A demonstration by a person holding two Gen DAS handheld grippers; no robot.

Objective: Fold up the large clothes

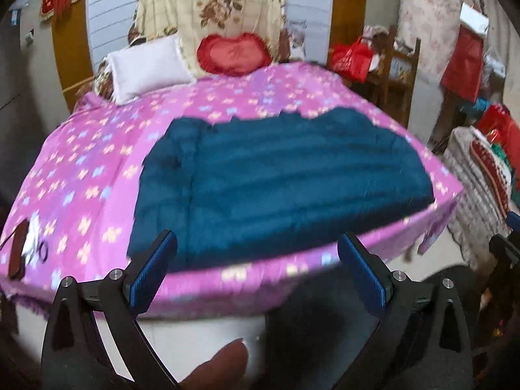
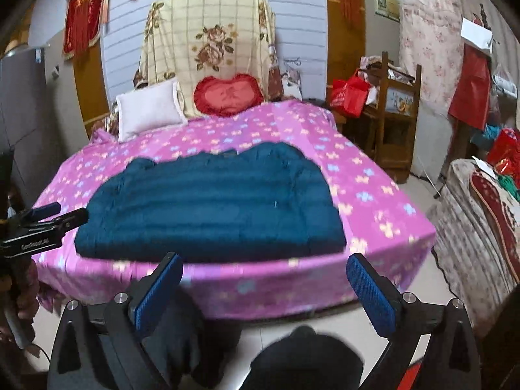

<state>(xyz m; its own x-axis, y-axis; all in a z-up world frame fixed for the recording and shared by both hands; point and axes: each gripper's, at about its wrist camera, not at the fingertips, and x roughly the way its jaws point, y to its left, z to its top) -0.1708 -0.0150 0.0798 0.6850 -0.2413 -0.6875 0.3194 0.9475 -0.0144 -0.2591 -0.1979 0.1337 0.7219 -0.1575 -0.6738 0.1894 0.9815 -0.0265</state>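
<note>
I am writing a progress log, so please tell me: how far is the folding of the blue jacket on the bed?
Done: the dark blue padded jacket lies flat as a compact block near the foot of the pink bed cover, so it looks at least partly folded; blur hides the sleeves. In hand: nothing. The left tongs and right tongs are open, off the bed. Left: possibly a final fold.

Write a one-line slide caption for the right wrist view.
Open right gripper faces a blue padded jacket lying on the pink bed.
</note>
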